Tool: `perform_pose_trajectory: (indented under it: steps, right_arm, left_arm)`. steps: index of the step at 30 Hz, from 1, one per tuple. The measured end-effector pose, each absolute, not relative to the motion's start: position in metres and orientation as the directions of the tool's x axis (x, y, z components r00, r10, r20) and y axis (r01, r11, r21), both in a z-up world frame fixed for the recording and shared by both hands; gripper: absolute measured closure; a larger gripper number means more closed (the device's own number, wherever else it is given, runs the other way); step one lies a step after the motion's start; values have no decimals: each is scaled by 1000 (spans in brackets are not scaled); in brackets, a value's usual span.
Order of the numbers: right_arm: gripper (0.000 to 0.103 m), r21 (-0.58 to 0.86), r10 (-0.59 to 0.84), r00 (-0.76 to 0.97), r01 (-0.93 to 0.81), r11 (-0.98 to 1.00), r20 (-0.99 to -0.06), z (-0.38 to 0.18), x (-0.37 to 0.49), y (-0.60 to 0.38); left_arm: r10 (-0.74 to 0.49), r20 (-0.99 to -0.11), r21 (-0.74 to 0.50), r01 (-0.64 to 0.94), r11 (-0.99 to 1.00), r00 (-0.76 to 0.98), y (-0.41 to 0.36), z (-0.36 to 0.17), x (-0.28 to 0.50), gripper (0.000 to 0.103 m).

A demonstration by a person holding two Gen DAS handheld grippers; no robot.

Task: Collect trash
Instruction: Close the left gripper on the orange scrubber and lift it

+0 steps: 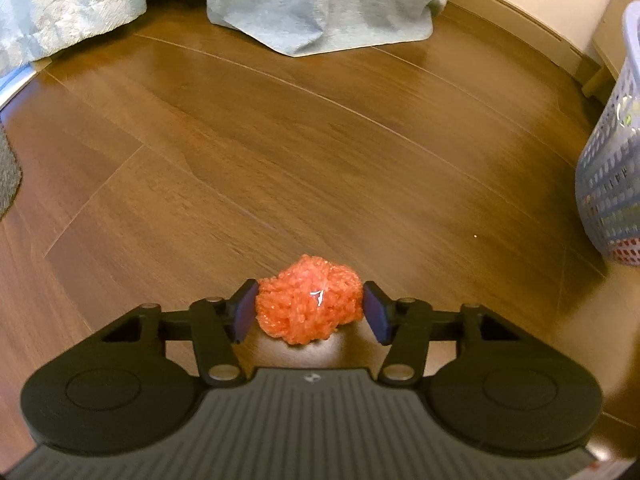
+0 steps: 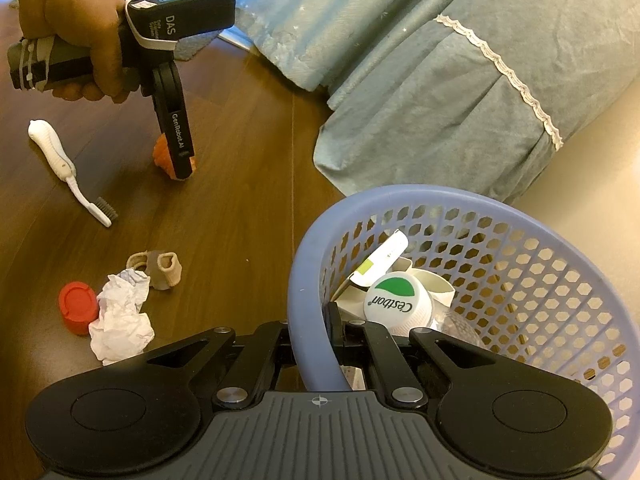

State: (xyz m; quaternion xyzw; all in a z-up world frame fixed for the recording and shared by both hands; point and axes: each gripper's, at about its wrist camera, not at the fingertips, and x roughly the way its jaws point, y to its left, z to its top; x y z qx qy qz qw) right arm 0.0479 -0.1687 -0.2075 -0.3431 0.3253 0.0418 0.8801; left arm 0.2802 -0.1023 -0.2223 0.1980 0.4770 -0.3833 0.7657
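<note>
An orange mesh ball [image 1: 308,308] lies on the wooden floor between the blue pads of my left gripper [image 1: 310,312]. Both pads touch its sides. From the right wrist view the same ball [image 2: 162,156] shows under the left gripper [image 2: 180,168], which a hand [image 2: 76,20] holds pointing steeply down. My right gripper [image 2: 334,316] is shut on the near rim of a lilac plastic basket [image 2: 440,194]. The basket holds a white bottle with a green label [image 2: 396,300] and a paper carton. At the right edge of the left wrist view stands the basket [image 1: 612,184].
On the floor left of the basket lie a white toothbrush [image 2: 60,160], a red cap [image 2: 78,306], crumpled white paper [image 2: 120,320] and a beige fabric piece [image 2: 160,268]. A pale blue bedspread [image 2: 440,80] hangs to the floor behind. A grey rug [image 1: 6,176] edges the left.
</note>
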Motion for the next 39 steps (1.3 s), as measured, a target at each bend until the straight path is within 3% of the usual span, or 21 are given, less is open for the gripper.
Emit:
perform_pose_trajectory:
  steps: [6,14,39]
  right_arm:
    - [103,-575,-143,781,-309,758,-608,-208,47,-168]
    - [103,-572,-141,774,-319,755,-617,-208,46,-167]
    - [103,-541,-99,743,-382,749,-662,-201,39,-150]
  left_arm:
    - [-397,-887,-61,793,606,235,-100,-220,274,61]
    - [-390,-895,-57,813,580,215,-93,-202,261,61]
    - [-398,-887,-73,779,623,235,-52,-87,231,61]
